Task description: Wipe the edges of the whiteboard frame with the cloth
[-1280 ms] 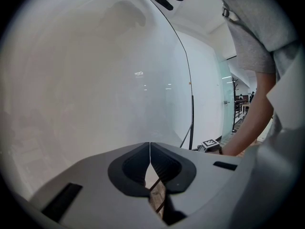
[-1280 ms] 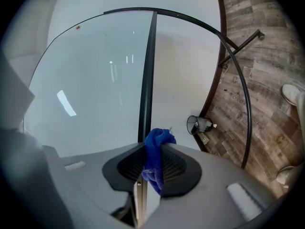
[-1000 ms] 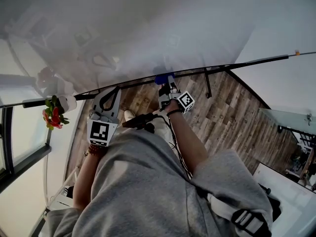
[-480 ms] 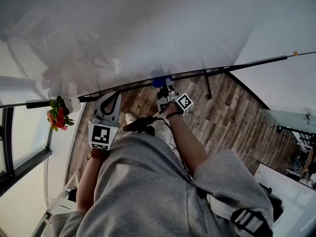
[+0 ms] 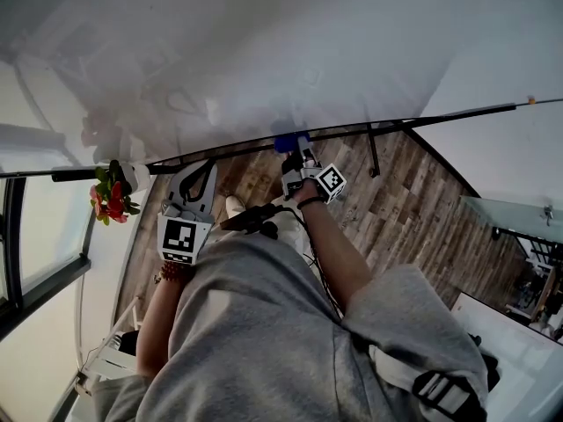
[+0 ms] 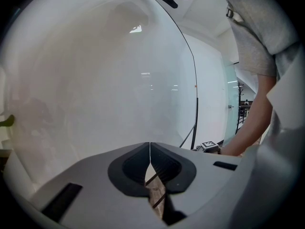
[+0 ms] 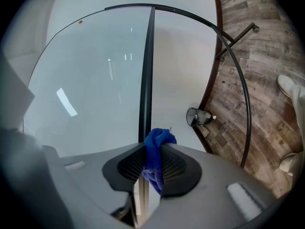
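1. Far to the left of both grippers, a small bunch of red artificial flowers (image 5: 109, 200) hangs at the end of the whiteboard's (image 5: 290, 51) dark lower edge.
2. The left gripper (image 6: 149, 147) is held up just short of the board. Its jaws are pressed together with nothing between them. The board's blank white surface fills its view, and the frame is not under its tips.
3. The black frame (image 7: 147, 70) is a long, thin bar. From the head view it runs left to right across both grippers. Along the right gripper's own line of sight it leads straight ahead, away from the jaws.
4. The blue cloth (image 7: 159, 140) is bunched and sticks out past the jaw tips, its front fold lying against the frame bar. In the head view it sits on the frame at the board's lower edge.
5. The right gripper (image 7: 151, 151) is clamped firmly on the cloth and is clearly the nearer tool to the frame. The next stroke probably means sliding it along the bar's length, with the cloth pressed to the edge.
6. Right of and below that gripper lies wood-plank floor (image 7: 257, 42) with a small dark bin (image 7: 198, 117).
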